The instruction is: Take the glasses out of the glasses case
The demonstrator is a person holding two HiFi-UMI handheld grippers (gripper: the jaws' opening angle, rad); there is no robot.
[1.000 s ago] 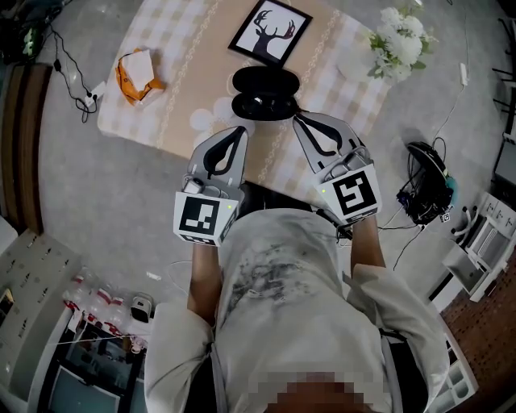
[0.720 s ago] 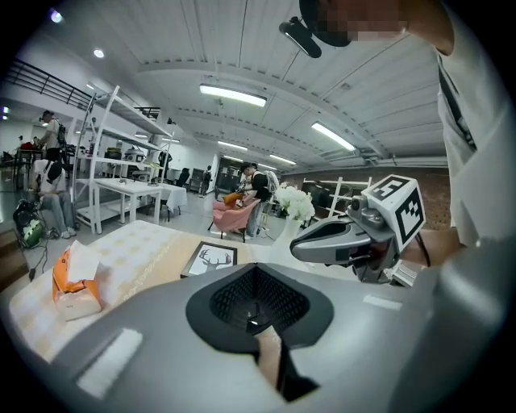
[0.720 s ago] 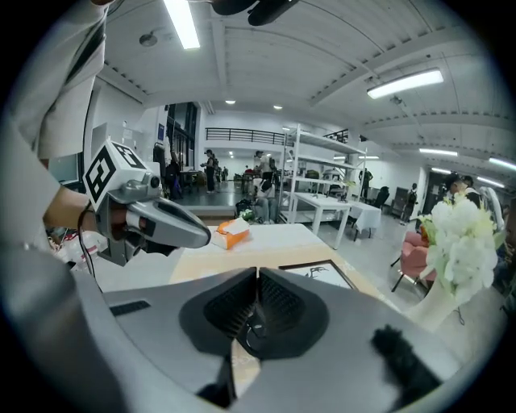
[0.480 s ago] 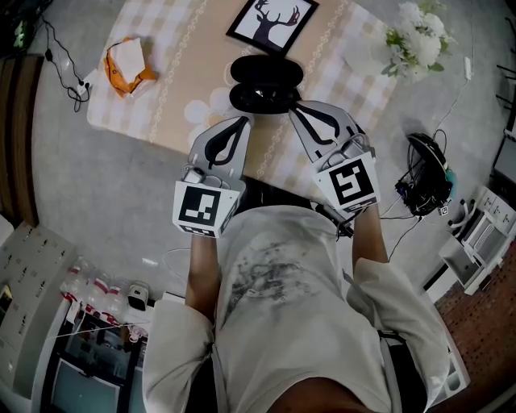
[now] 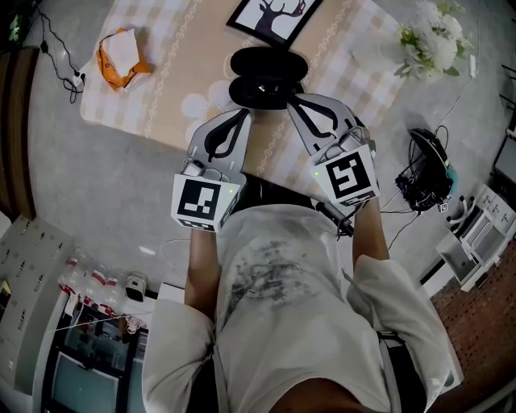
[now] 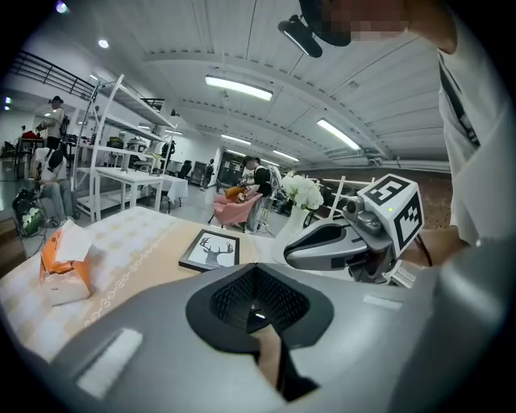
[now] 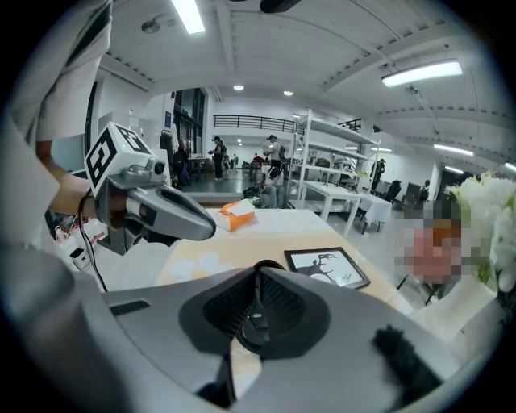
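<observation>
L tongs (image 5: 243, 114) & R tongs (image 5: 293, 101) edged fwd, tips now closer to open glasses case (image 5: 267, 64).

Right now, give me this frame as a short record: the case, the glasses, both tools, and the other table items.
glasses case: open, lying on the checked tablecloth
glasses: not taken out; hard to make out inside the case
left tool: jaws together, empty, near the case
right tool: jaws together, empty, tip by the case's edge
others: deer picture, orange tissue pack, white flowers
</observation>
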